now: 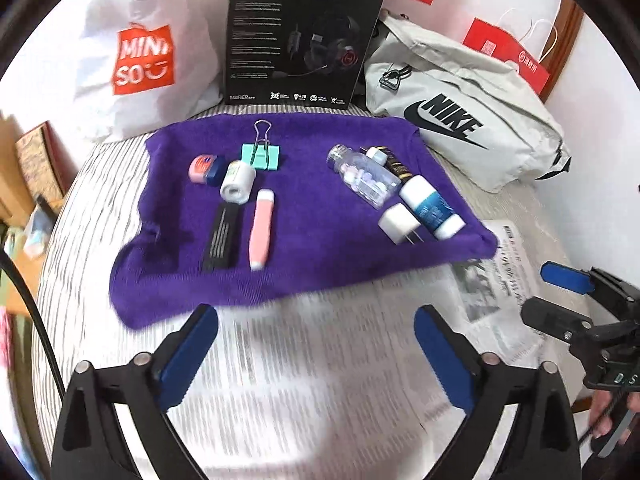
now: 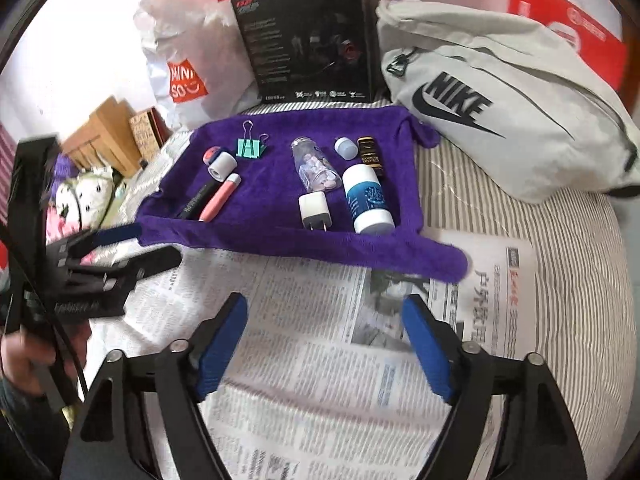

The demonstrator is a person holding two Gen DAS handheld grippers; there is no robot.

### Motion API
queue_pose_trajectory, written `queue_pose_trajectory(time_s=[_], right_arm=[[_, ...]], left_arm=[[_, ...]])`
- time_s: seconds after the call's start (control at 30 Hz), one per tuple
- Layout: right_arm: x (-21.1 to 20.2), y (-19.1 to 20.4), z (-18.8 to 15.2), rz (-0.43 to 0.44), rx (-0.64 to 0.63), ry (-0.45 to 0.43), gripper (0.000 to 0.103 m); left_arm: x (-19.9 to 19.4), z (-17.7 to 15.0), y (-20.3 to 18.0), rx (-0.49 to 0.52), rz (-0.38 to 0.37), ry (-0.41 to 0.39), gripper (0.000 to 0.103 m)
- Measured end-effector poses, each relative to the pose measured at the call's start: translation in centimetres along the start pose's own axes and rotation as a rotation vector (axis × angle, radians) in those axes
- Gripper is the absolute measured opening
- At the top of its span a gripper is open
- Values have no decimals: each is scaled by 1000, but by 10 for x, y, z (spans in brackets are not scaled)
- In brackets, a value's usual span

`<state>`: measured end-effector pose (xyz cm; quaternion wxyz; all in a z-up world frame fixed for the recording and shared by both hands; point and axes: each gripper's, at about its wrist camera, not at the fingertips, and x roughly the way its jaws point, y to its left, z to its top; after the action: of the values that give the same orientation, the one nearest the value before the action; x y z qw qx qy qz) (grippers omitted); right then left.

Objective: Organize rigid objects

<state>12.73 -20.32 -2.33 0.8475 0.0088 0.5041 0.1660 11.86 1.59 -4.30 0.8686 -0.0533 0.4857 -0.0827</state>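
A purple towel carries two groups. On the left lie a teal binder clip, a white roll, a pink-and-blue jar, a pink tube and a black flat stick. On the right lie a clear pill bottle, a white-and-blue bottle, a white charger plug, a dark vial and a small pale cap. My left gripper hangs open and empty over the newspaper, short of the towel's near edge. My right gripper is also open and empty.
Newspaper covers the striped bedding in front of the towel. Behind it stand a grey Nike bag, a black headset box, a white Miniso bag and red paper bags. Wooden boxes sit far left.
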Motion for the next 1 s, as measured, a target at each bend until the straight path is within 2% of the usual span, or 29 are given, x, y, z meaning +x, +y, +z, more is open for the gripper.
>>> queue_pose_trajectory(time_s=[0.13,0.33,0.47,0.63,1.0], right_arm=[[-11,0,-9,-29,32,-3,102],[-30,0,-24,-60,76,-19,103],[-38,2,-32,-75,97,-7,103],[-45,11,-40,-81,84,-4,103],[-56,24,-48,-115,49,-7,103]], left_arm=[[-20,-16,-8,-36,1,1,100],[-51,-34,-19,-37,109,-43,100],[-71,-41,-20,-66,127,-70,100],[-90,-47,-28,-42,180,-105,102],[-101,-53,-31,-42,173,-112,103]])
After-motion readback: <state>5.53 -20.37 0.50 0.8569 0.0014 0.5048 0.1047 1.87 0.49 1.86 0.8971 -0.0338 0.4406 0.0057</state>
